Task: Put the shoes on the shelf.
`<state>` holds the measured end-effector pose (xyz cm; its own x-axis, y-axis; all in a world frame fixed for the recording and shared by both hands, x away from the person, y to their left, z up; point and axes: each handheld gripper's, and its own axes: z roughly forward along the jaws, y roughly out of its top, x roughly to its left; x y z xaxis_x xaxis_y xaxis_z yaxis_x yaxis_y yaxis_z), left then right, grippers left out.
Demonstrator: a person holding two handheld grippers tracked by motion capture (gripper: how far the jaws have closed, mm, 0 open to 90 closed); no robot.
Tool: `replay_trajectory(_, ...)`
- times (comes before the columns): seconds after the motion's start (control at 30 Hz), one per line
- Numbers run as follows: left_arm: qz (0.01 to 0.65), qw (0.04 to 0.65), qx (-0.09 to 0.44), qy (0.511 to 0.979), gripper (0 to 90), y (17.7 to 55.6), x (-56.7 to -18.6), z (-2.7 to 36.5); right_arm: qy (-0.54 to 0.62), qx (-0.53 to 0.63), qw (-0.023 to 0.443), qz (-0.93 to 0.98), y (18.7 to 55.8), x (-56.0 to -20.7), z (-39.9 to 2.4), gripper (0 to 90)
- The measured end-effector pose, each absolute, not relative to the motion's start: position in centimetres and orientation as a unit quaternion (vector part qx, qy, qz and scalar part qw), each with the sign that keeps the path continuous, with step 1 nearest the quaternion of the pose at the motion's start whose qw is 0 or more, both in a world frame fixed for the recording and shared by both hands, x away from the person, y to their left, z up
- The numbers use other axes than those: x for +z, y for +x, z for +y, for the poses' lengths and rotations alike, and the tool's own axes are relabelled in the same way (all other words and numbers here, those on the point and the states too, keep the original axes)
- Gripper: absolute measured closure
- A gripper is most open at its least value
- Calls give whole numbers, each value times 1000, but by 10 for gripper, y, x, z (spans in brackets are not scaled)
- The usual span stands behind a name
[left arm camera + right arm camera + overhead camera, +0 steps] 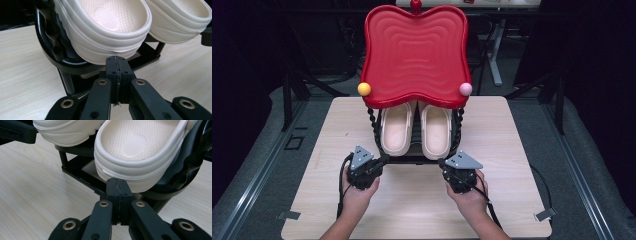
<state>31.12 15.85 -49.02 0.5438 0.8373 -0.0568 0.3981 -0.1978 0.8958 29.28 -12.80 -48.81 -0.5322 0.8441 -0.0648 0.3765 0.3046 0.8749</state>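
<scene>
Now both claws are pressed together, pinching nothing: the left claw and right claw sit just by two cream shoes on a black rack.

Lab: dark curtains; lone test table.

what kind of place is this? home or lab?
Likely a lab or recording setup: a bare wooden table ringed by dark curtains, metal stand legs beside it, and a desk frame behind.
</scene>
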Motion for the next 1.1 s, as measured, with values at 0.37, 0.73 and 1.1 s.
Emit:
replay_trajectory(0.37,422,474,226,739,897,328,-488,151,413,435,273,752,309,-483,-129,900)
replay_trajectory(0.73,424,470,221,742,897,338,-491,139,414,434,275,752,323,-487,-119,900)
replay_trajectory(1.1,429,465,219,743,897,346,-494,131,422,439,267,747,332,-489,-116,900)
